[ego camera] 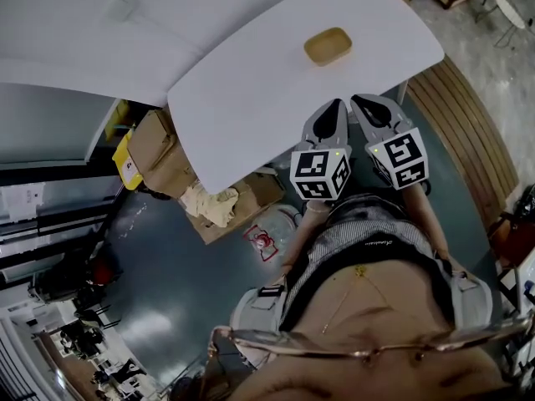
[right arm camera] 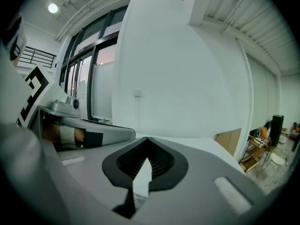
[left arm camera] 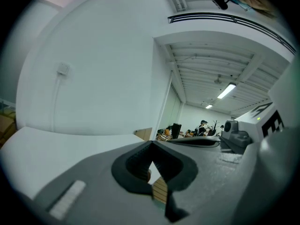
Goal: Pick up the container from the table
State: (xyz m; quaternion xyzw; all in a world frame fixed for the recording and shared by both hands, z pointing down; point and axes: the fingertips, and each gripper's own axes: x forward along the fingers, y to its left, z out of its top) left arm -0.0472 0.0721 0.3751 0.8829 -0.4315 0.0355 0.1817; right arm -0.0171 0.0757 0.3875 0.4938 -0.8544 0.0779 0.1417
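Cardboard boxes [ego camera: 160, 150] stand on the floor below the left edge of the white worktop [ego camera: 251, 98].

The container [ego camera: 327, 46], a shallow tan oval dish, rests upright on the worktop, toward its right end and near its far edge. Nothing touches it.

The left hand-held gripper [ego camera: 337, 105] has its tips at the worktop's near edge, well short of the container. Its own view [left arm camera: 152, 143] shows the jaws brought together at the tips, with nothing between them.

The right hand-held gripper [ego camera: 361, 101] lies just beside the left one at the same worktop edge. Its jaws [right arm camera: 146, 139] are likewise together and empty.
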